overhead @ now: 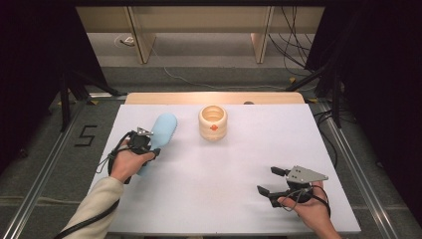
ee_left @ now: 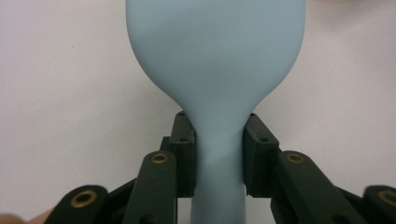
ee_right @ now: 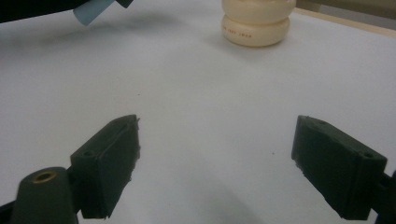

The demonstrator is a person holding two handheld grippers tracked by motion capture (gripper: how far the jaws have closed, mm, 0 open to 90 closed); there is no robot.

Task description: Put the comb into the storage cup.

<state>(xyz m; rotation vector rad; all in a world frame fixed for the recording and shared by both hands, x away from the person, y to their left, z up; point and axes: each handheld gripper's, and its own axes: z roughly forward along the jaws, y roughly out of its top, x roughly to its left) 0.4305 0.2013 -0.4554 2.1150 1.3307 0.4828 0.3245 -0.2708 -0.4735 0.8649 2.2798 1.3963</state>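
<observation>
A light blue silicone brush (overhead: 163, 128) with a broad head and a narrow handle lies along the table's left side, head pointing away. My left gripper (overhead: 147, 143) is shut on its handle; in the left gripper view both pads press the neck of the brush (ee_left: 215, 56) just below the head, at the left gripper (ee_left: 218, 128). The handle end (ee_right: 91, 11) hangs a little above the table with a shadow under it. A cream ribbed cup (overhead: 213, 122) stands upright at the centre back. My right gripper (overhead: 266, 180) rests near the front right, open, with nothing between its jaws (ee_right: 215, 154).
A white sheet (overhead: 224, 189) covers the table, with a wooden strip (overhead: 214, 98) showing along the far edge. The cream cup (ee_right: 257, 23) stands well beyond the right gripper. Dark stands and cables line the floor on both sides.
</observation>
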